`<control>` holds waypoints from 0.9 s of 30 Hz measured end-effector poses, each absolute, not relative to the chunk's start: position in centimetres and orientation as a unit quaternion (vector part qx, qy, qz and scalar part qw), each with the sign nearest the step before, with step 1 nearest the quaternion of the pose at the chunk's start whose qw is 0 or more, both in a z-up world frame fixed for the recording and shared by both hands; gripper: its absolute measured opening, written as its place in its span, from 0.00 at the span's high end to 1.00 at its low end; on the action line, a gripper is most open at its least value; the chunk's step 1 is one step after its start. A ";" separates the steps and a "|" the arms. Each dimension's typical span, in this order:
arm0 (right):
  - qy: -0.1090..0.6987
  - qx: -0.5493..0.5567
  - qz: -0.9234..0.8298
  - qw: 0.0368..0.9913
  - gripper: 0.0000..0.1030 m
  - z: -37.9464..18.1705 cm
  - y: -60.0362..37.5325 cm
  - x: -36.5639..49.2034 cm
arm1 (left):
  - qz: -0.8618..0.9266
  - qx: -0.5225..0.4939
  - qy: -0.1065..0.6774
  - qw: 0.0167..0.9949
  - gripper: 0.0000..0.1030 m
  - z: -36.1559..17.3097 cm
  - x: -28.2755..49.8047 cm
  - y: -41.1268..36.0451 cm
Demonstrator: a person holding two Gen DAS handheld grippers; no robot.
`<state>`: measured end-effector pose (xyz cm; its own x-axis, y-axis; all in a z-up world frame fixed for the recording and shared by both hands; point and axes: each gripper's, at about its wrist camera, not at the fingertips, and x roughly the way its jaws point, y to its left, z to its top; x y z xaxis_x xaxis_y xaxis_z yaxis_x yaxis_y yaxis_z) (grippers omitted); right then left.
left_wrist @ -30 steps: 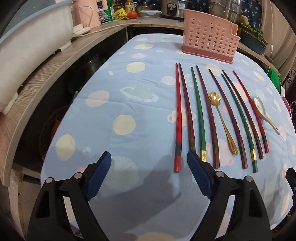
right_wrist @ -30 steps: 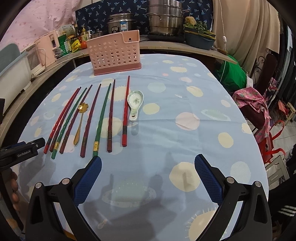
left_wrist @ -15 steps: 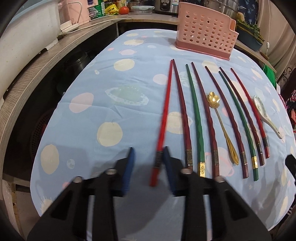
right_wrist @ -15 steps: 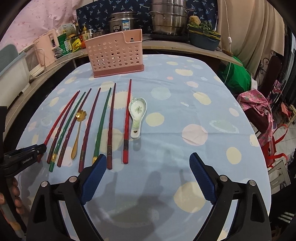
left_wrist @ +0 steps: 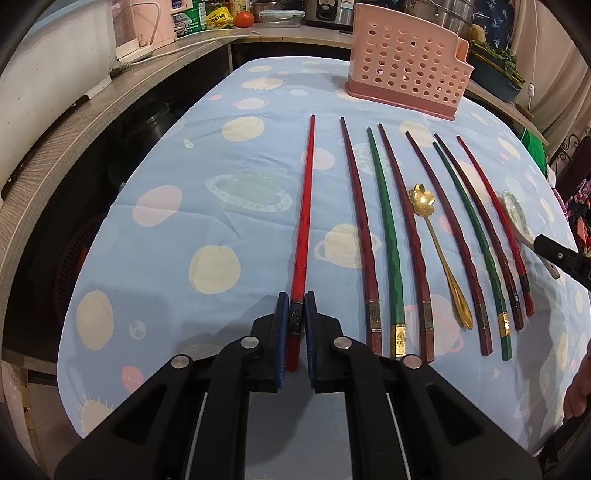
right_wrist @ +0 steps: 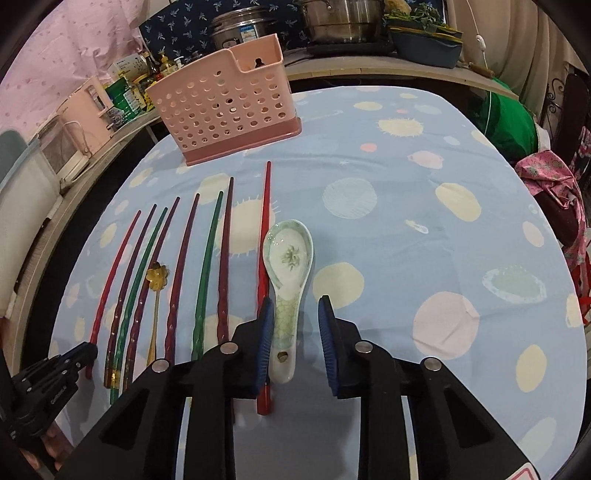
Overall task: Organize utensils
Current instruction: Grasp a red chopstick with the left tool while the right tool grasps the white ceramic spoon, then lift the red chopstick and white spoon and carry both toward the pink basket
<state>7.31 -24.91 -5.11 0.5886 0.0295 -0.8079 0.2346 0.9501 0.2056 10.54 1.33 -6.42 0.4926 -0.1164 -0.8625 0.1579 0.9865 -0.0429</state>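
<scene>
Several red, maroon and green chopsticks lie in a row on the blue spotted tablecloth (left_wrist: pixel 240 192), with a gold flower spoon (left_wrist: pixel 439 251) among them. My left gripper (left_wrist: pixel 296 299) is shut on the leftmost red chopstick (left_wrist: pixel 304 206), which has swung away from its neighbours. A pale green ceramic spoon (right_wrist: pixel 288 273) lies at the right end of the row. My right gripper (right_wrist: pixel 295 306) is open, its jaws on either side of the spoon's handle. The pink perforated utensil basket (right_wrist: pixel 225 110) stands at the far edge, also in the left wrist view (left_wrist: pixel 406 62).
A wooden counter (left_wrist: pixel 55 140) runs along the table's left with appliances and jars. Steel pots (right_wrist: pixel 340 18) stand behind the basket. A green bag (right_wrist: pixel 509 125) and pink cloth (right_wrist: pixel 557 192) lie off the table's right side.
My left gripper moved onto the leftmost red chopstick and shut on it; the chopstick shifted left of the others. My right gripper moved forward and down over the ceramic spoon's handle, its jaws narrowing.
</scene>
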 end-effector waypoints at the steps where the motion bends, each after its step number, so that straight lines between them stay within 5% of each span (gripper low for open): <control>1: 0.452 0.148 -0.058 0.878 0.81 -5.4 -24.9 7.4 | -0.079 0.023 0.496 0.864 0.92 -6.4 10.5 1.3; 8: 0.462 0.154 -0.052 0.872 0.89 -6.6 -25.2 7.7 | -0.079 0.028 0.495 0.865 0.92 -6.4 10.4 1.2; 27: 0.430 0.152 -0.075 0.887 0.92 -3.8 -25.9 4.7 | -0.088 0.007 0.487 0.869 0.93 -5.1 9.3 2.2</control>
<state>4.66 -25.91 -3.75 0.6192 -0.0032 -0.7852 0.2642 0.9425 0.2045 9.27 2.22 -5.12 0.5096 -0.1451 -0.8481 0.1596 0.9845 -0.0726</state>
